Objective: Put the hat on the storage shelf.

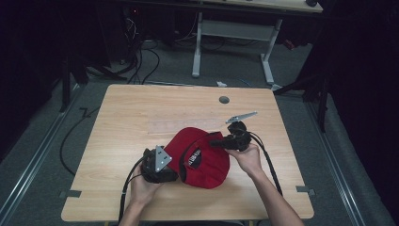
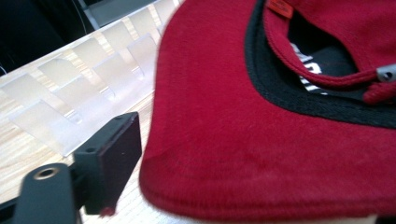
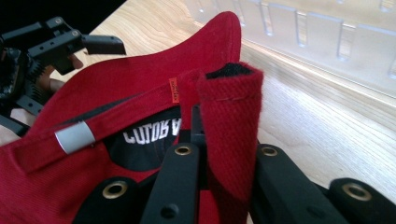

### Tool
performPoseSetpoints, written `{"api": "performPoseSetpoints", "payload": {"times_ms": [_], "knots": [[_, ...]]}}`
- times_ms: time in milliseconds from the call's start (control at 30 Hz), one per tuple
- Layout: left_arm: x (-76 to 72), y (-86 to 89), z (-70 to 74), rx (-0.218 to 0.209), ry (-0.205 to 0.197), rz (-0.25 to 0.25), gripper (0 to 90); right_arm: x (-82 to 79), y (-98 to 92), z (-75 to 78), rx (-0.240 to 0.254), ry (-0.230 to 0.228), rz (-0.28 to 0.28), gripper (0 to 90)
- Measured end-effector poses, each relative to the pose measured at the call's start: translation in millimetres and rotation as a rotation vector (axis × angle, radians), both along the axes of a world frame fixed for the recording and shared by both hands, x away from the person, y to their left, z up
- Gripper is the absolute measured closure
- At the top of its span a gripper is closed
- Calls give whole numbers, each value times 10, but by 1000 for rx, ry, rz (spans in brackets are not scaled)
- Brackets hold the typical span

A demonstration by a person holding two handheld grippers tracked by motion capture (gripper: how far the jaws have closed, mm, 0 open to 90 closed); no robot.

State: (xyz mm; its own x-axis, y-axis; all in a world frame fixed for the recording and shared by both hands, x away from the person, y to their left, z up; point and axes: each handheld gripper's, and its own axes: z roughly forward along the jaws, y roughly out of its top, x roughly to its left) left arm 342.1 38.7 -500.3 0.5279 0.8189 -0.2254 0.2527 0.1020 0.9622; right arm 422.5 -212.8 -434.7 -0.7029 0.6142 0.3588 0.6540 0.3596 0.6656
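Gripping red cap (image 3: 140,98), right gripper (image 3: 224,154) jaws closed on fabric.

Red cap (image 1: 203,157) — upside down, black-lined — mid-table, near edge.

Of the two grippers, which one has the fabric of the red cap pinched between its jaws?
The right gripper: a fold of the red cap stands between its jaws. The left gripper is at the brim.
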Motion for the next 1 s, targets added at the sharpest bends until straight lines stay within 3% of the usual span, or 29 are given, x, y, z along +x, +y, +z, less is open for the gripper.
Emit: {"api": "performPoseSetpoints", "payload": {"times_ms": [100, 233, 600, 867, 967, 1000], "knots": [[-10, 13, 2, 13, -3, -8, 288, 2, 12, -10, 13, 6, 8, 850], [-16, 27, 2, 37, 3, -35, 367, 3, 22, -25, 13, 14, 21, 846], [-64, 115, 113, 29, 40, -116, 578, 48, 13, -75, 51, 25, 40, 825], [-81, 146, 222, 12, 79, -187, 748, 91, -5, -99, 76, 11, 5, 786], [-96, 147, 247, 35, 69, -202, 805, 104, -31, -78, 79, -9, -11, 761], [-99, 154, 258, 21, 70, -208, 831, 106, -42, -75, 83, -16, -16, 752]]}}
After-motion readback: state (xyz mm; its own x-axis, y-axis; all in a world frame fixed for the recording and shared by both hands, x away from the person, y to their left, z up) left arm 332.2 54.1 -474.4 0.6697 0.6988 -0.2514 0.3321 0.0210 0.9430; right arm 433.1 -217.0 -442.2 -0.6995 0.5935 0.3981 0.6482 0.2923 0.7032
